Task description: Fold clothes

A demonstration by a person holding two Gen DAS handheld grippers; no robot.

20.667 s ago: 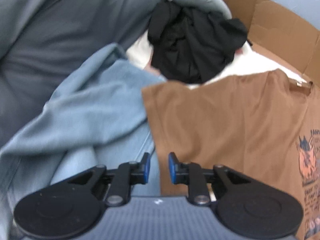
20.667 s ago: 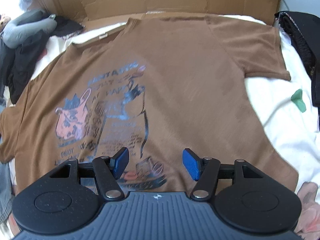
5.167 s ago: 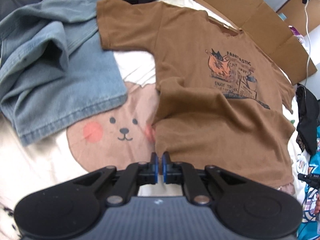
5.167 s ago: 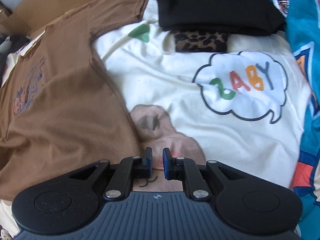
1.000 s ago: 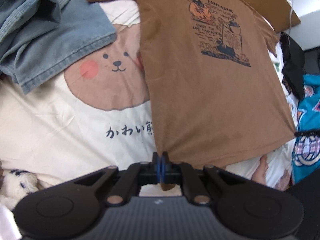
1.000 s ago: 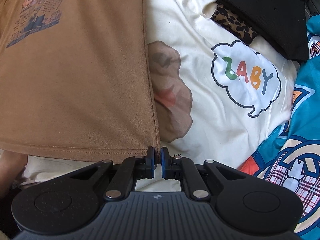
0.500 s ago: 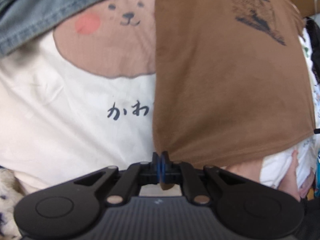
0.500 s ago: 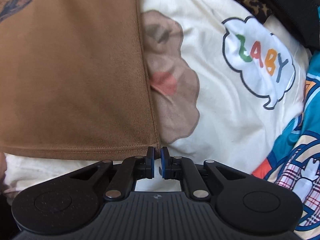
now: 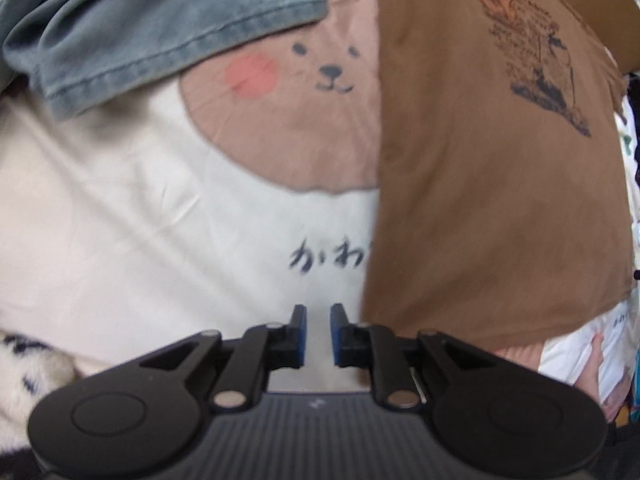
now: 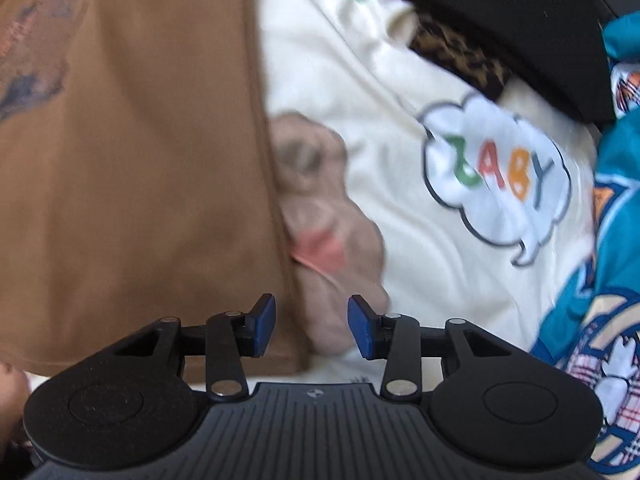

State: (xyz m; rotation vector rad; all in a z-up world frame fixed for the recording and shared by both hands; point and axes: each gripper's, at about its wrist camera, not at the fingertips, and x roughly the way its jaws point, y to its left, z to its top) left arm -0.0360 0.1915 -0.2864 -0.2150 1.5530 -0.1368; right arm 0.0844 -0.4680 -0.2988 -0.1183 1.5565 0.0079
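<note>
Brown T-shirt (image 9: pixel 492 184) released, jeans (image 9: pixel 132 20) beside

Cream bedsheet (image 9: pixel 120 208) covering bed, lying mostly smooth with soft creases. Bear face print (image 9: pixel 304 92) with pink cheek showing on it, dark Japanese lettering (image 9: pixel 328 260) sitting below. White cloud print (image 10: pixel 496 184) bearing coloured "BABY" letters showing in right wrist view. Teal cartoon blanket (image 10: pixel 616 240) lying along sheet's right edge. Brown cardboard (image 9: pixel 600 12) standing at far end of bed. Daylight falling bright and even across the sheet.
</note>
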